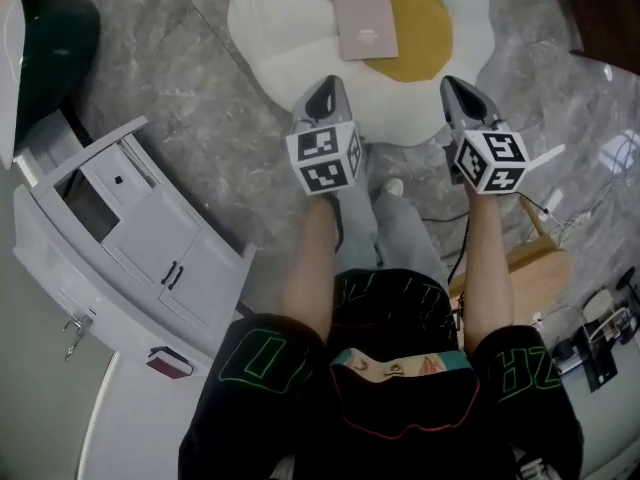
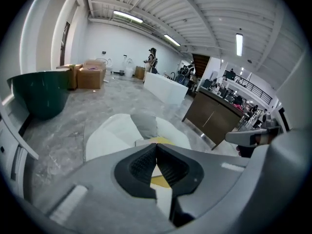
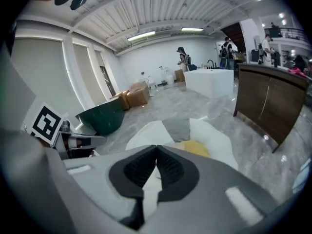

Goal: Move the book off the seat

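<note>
Left tool (image 1: 325, 86) and right tool (image 1: 456, 85), both closed and empty, risk merely shoving the book (image 1: 364, 18) across the seat (image 1: 275, 23).

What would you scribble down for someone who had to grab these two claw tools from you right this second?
Left claw: shut, nothing in it, held over the near edge of the egg-shaped cushion seat.
Right claw: shut, empty, alongside it over the same edge.
Book: lies flat on the seat, partly on the yellow middle, beyond both claws; neither touches it.
Done: nothing yet, the book is on the seat.
Left to do: open a claw, probably reach forward to the book, grip it and set it down off the seat.
</note>
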A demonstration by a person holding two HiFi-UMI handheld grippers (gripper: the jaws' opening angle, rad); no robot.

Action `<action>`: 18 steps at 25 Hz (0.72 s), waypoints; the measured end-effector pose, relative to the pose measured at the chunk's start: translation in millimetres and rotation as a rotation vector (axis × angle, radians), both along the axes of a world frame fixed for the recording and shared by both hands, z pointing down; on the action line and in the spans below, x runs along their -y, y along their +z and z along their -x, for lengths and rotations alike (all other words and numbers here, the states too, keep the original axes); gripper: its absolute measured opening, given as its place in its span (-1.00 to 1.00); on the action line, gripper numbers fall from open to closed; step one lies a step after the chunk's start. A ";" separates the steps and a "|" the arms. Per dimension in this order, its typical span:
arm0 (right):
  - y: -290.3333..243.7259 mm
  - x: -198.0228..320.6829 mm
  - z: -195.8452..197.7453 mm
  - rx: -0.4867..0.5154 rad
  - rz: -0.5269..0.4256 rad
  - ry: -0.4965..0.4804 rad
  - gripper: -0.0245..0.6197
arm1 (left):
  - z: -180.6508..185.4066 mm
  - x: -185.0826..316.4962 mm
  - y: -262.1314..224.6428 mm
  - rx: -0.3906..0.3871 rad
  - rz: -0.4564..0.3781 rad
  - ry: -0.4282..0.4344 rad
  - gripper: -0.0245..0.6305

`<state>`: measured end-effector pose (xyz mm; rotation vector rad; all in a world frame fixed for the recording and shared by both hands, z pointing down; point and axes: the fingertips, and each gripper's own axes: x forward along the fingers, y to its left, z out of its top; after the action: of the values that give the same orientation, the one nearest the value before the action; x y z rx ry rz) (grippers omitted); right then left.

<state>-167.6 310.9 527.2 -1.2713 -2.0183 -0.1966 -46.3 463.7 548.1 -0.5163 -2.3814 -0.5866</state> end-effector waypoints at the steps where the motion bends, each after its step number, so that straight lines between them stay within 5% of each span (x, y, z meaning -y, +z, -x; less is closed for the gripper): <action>1: 14.9 -9.1 1.5 -0.015 -0.009 -0.002 -0.91 | 4.5 -8.3 15.3 -0.009 -0.011 0.001 -0.89; 8: 105.8 -26.2 7.8 -0.140 -0.088 0.019 -0.91 | 20.0 -14.9 105.1 -0.077 -0.141 0.037 -0.89; 15: 208.7 -22.8 31.9 -0.174 -0.110 0.030 -0.91 | 39.4 5.1 204.8 -0.125 -0.173 0.168 -0.89; 18: 254.2 -12.9 26.7 -0.204 -0.141 0.019 -0.91 | 37.0 10.8 245.9 -0.162 -0.190 0.156 -0.89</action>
<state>-194.3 323.8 781.4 -1.1361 -1.8095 -0.1894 -83.4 452.9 794.0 -0.2803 -2.1621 -0.6657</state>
